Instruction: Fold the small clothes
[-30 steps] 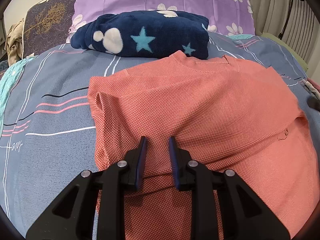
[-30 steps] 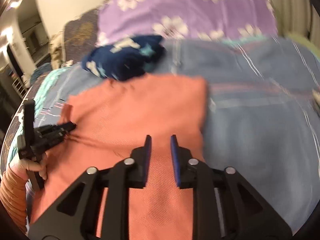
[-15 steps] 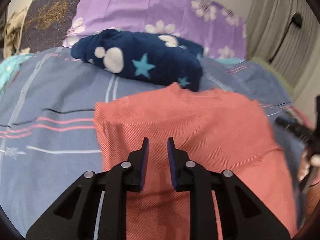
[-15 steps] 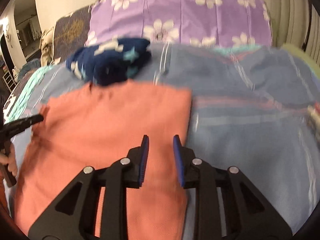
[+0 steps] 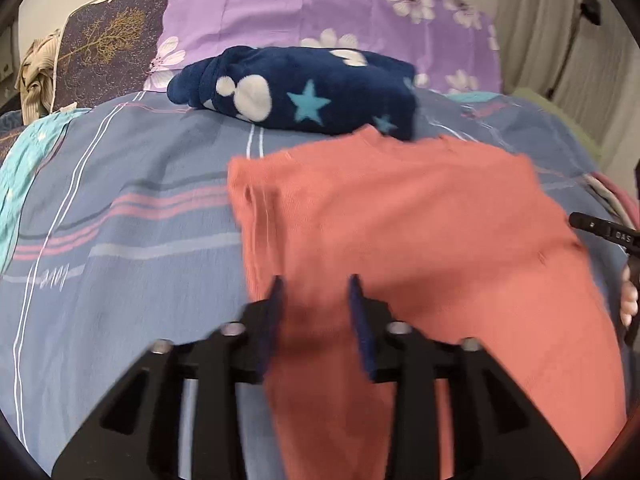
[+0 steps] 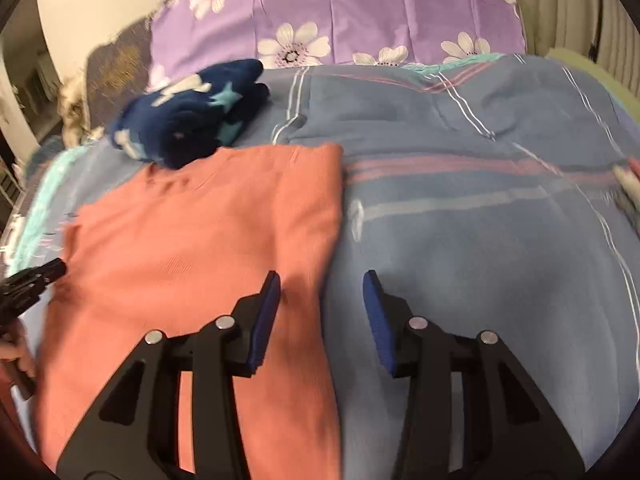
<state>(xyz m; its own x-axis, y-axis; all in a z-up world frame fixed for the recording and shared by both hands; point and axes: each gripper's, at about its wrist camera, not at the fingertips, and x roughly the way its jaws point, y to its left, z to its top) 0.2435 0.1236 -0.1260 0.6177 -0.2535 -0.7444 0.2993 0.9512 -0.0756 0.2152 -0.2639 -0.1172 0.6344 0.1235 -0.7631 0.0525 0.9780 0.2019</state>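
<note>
A salmon-red shirt [image 5: 400, 232] lies flat on the blue striped bedspread [image 5: 120, 240], sides folded in; the same shirt [image 6: 208, 240] fills the left half of the right wrist view. My left gripper [image 5: 316, 292] hovers over the shirt's left edge, jaws opening, nothing pinched between them. My right gripper [image 6: 320, 288] hangs over the shirt's right edge, jaws opening, straddling that edge above cloth and bedspread without gripping. Each gripper's tip shows at the other view's margin: the right one [image 5: 600, 232] and the left one [image 6: 28, 284].
A folded navy fleece with stars and white paw prints [image 5: 304, 88] lies just behind the shirt's collar. A purple flowered pillow [image 5: 320, 12] and a dark cushion [image 5: 104, 48] stand at the bed's head. Bare bedspread [image 6: 480, 240] spreads to the right.
Both grippers have widened their jaws and slid outward, the left to the shirt's left edge and the right to its right edge. The shirt lies flat, released.
</note>
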